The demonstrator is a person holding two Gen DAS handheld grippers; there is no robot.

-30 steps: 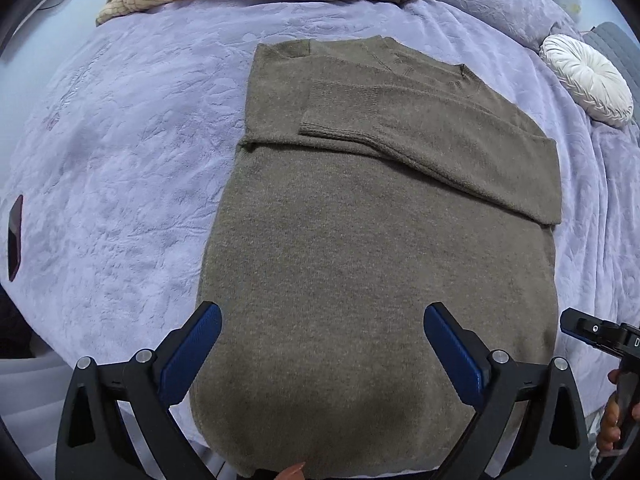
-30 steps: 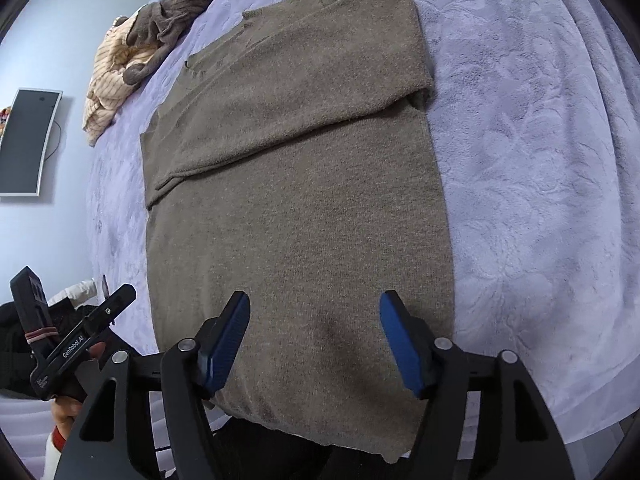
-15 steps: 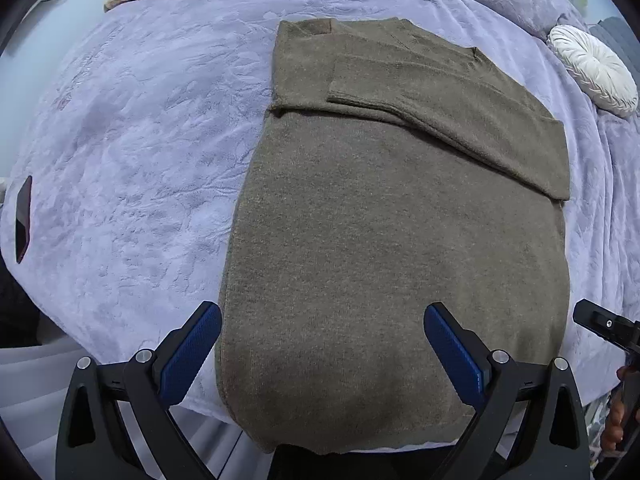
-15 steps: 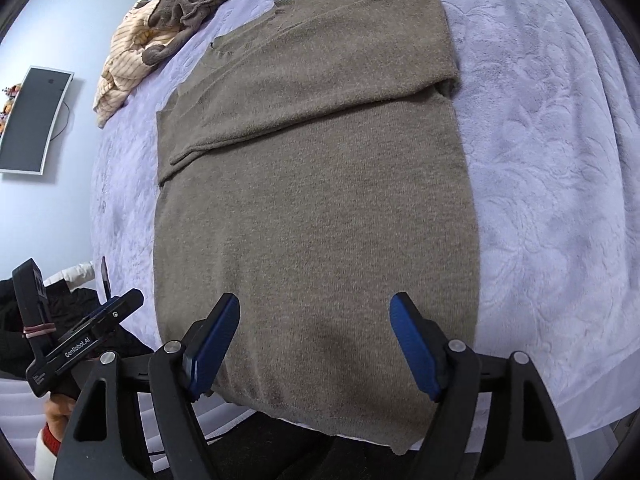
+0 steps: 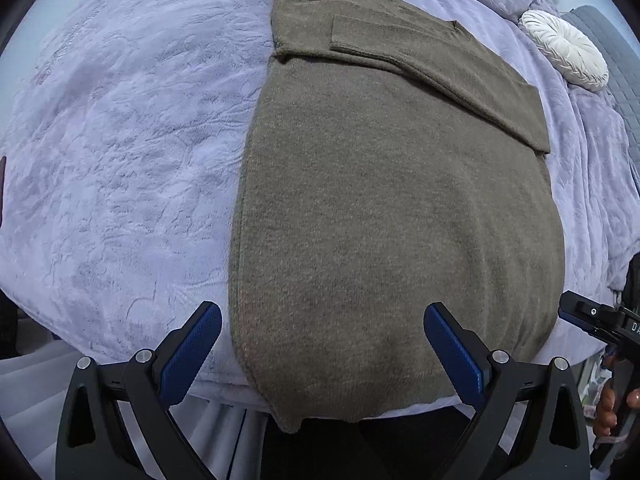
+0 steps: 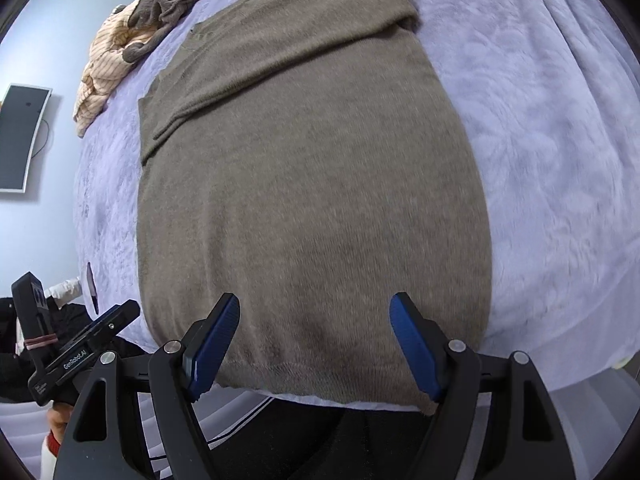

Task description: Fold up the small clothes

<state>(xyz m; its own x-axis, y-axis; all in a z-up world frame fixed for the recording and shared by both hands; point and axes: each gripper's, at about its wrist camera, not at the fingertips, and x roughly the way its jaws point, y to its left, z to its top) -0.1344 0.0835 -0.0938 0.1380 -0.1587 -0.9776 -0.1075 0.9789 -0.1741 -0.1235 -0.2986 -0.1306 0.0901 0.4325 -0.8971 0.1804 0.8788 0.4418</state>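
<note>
A brown-grey knit sweater [image 5: 392, 208] lies flat on the lavender bedspread [image 5: 120, 184], sleeves folded across its chest, hem hanging slightly over the near bed edge. It also shows in the right wrist view [image 6: 312, 200]. My left gripper [image 5: 322, 348] is open and empty, hovering above the hem near the sweater's left side. My right gripper [image 6: 314, 338] is open and empty, above the hem toward the right side. Each gripper appears at the edge of the other's view: the right one [image 5: 596, 320] and the left one [image 6: 80, 352].
A pile of other clothes, striped beige and brown [image 6: 132, 36], lies at the far end of the bed. A round white cushion [image 5: 564, 48] sits far right. A monitor [image 6: 20, 136] hangs on the left wall. A dark phone [image 6: 91, 286] lies near the bed's left edge.
Both grippers have pulled back toward the near bed edge; the sweater's hem has come into view. Both stay open and the sweater has not moved.
</note>
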